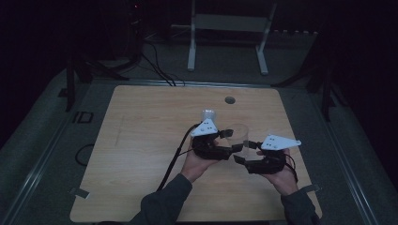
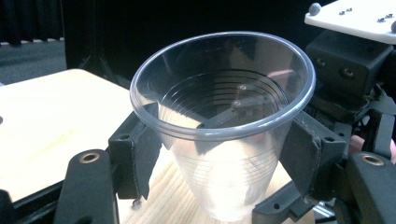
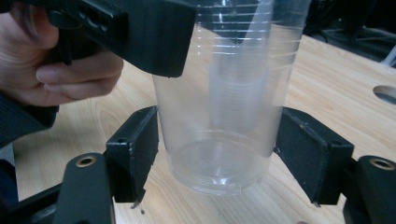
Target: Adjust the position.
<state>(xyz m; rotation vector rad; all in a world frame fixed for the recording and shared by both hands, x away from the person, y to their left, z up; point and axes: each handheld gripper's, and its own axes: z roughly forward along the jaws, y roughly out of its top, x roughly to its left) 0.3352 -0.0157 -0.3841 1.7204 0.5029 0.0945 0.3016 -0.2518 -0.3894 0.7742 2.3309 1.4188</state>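
The left gripper (image 2: 219, 154) has its two black jaws partly closed around a clear, ribbed plastic cup (image 2: 224, 140), and in the left gripper view both pads press against the cup's tapering wall just below the rolled rim. The right gripper (image 3: 217, 156) brackets the same cup lower down: in the right gripper view the left pad touches the wall near the base, while the right pad stands just beside the wall; whether it touches cannot be told. No firm pinch shows there.

The cup is thin, see-through and conical, wide at the mouth and narrow at the foot, with fine rings stepped around its wall and a round thickened lip. It stands upright on the pale wooden table (image 1: 141, 140), right of the tabletop's middle, between the two hands. The table's surface is smooth with light grain, and a round grey hole (image 1: 229, 100) sits near its far edge. The jaw pads are matt black blocks with slightly ragged lower corners. A white three-cornered plate (image 1: 280, 142) tops the right gripper in the high view. A second clear cup (image 1: 208, 114) stands just beyond the left gripper.
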